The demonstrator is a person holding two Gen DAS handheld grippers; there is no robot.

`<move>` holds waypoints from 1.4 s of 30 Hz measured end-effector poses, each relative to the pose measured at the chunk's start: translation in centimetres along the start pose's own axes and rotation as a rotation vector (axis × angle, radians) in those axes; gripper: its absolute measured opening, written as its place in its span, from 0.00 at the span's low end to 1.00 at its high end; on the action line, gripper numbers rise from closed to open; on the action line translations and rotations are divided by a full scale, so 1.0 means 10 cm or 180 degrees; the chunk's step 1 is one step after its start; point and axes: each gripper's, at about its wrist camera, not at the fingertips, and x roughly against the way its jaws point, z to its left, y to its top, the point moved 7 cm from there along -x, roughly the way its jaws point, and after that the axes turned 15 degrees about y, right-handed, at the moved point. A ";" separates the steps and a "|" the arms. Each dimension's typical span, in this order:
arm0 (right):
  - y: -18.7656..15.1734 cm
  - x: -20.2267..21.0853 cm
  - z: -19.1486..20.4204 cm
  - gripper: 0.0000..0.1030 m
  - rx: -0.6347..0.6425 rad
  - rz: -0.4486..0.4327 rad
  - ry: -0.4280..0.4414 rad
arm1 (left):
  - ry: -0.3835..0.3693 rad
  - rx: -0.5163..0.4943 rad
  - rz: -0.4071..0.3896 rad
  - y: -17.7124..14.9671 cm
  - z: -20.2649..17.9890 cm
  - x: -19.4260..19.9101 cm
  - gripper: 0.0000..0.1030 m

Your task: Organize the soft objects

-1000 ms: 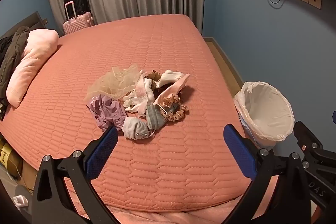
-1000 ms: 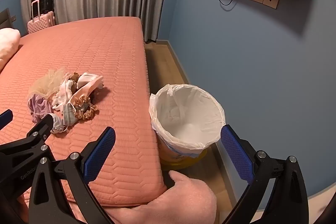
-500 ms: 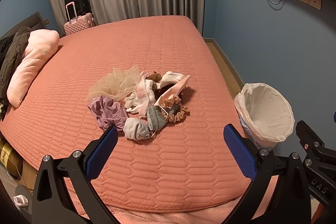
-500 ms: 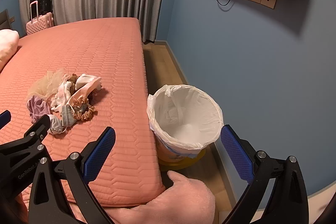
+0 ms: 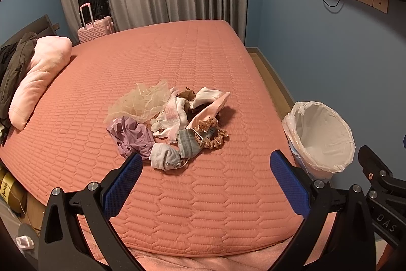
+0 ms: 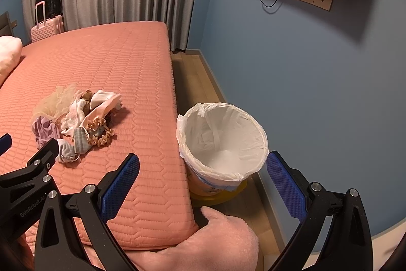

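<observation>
— Where do your claws stand?
— Both spread wide and empty: your left gripper (image 5: 203,182) hovers over the quilted salmon-pink bed (image 5: 177,62), your right gripper (image 6: 203,184) near the white-lined round bin (image 6: 223,141) on the floor.
— And the soft things?
— A heap of small fabric items (image 5: 170,123) lies mid-bed, well apart from both

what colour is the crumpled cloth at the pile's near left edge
Lilac purple crumpled cloth, clearest in the left wrist view.
</observation>
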 end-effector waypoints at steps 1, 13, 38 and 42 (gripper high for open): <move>0.00 0.01 0.00 0.94 -0.0003 -0.0003 -0.0006 | 0.0003 0.0000 -0.0003 0.00 0.00 0.00 0.93; 0.01 0.02 0.00 0.94 -0.0010 -0.0013 -0.0027 | -0.0008 0.0004 -0.0013 0.01 -0.01 0.02 0.93; 0.01 0.02 -0.01 0.94 -0.0025 -0.0026 -0.0033 | -0.0016 0.0012 -0.0043 0.02 0.01 0.04 0.93; 0.02 0.03 -0.02 0.94 -0.0028 -0.0029 -0.0036 | -0.0017 0.0015 -0.0042 0.02 0.01 0.04 0.93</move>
